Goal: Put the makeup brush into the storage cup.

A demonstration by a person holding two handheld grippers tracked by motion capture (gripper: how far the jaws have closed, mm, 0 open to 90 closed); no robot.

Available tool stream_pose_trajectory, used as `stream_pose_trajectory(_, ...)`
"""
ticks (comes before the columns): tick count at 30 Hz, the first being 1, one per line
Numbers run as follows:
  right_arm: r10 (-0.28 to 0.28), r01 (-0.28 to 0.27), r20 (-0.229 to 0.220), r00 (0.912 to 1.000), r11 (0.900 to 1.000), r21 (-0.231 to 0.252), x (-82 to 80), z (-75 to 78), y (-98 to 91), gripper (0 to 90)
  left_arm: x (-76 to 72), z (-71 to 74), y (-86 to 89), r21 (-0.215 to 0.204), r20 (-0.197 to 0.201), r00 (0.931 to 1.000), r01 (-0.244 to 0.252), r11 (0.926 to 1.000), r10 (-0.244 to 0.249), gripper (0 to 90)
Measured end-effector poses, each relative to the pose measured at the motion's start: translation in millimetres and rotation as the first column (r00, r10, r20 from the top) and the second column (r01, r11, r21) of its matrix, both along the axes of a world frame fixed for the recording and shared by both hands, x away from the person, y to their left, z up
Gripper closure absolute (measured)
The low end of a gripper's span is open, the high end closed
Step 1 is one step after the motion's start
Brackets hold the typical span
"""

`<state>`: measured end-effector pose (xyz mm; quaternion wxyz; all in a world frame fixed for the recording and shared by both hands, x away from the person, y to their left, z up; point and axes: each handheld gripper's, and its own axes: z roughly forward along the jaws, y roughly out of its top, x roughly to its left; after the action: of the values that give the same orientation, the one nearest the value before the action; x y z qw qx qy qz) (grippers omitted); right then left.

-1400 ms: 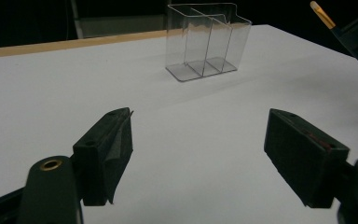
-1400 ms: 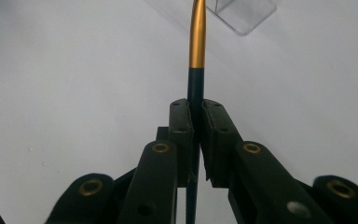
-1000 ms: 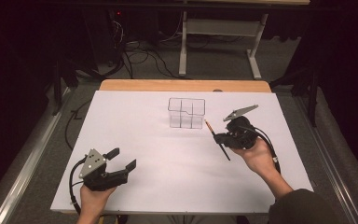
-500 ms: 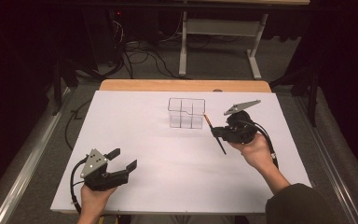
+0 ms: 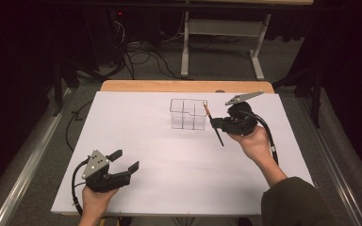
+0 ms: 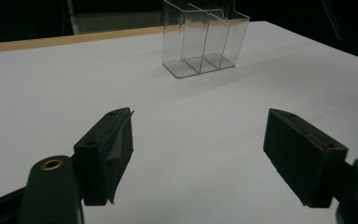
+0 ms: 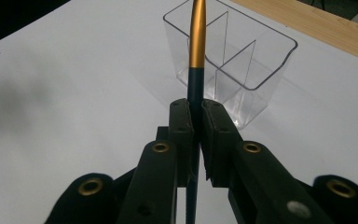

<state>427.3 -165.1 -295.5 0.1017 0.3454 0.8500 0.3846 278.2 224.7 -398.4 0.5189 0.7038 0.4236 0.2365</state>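
While the right gripper hangs above the table, its two black jaws are pressed together on a thin pen with a dark shaft and a golden upper part. In the high view this pen is slanted: the golden end points toward the clear plastic organizer and comes just beside its right wall, and the dark end points down toward the person's side. The right hand carries the gripper from below, and a cable goes from it along the wrist.

From the right gripper view I see more detail: the pen rises straight from between the closed jaws, and behind it stands the organizer with its inner walls that divide it in compartments. The tip of the pen is cut off by the top edge there, so I cannot say how it ends. If the pen touches the organizer, I cannot tell from any view.

Farther away, the left gripper rests low near the front left of the white surface, held by the left hand. Its jaws stand wide apart with nothing between them. The left gripper view shows this clearly, and it shows the organizer well apart, with its top edge cut off. How many compartments it has exactly is hard to make out.
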Motion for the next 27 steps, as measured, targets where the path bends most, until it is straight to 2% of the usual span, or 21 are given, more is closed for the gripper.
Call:
stream_pose_trajectory(3, 0.000, 0.000, 0.009, 1.0000, 1.0000, 0.008, 2.1, 2.6, 2.2, 85.2, -0.1, 0.4, -0.7, -0.001, 0.003, 1.0000, 0.001, 1.0000, -0.001, 24.4)
stream_pose_trajectory(17, -0.026, 0.023, 0.101, 0.9945, 0.9993, 0.028, 15.5, 13.0, 12.8, 85.2, -0.5, 1.3, -1.9, -0.004, 0.010, 0.9999, 0.013, 0.9999, -0.013, 24.1)
stream_pose_trajectory(24, -0.038, 0.033, 0.113, 0.9928, 0.9983, 0.049, 20.1, 14.4, 17.2, 85.2, -1.4, 1.6, -1.6, -0.002, 0.013, 0.9998, 0.016, 0.9999, -0.016, 24.2)
stream_pose_trajectory(27, -0.034, 0.029, 0.124, 0.9917, 0.9988, 0.040, 22.0, 15.2, 19.3, 85.2, -1.2, 1.4, -1.9, -0.002, 0.012, 0.9998, 0.017, 0.9999, -0.017, 24.2)
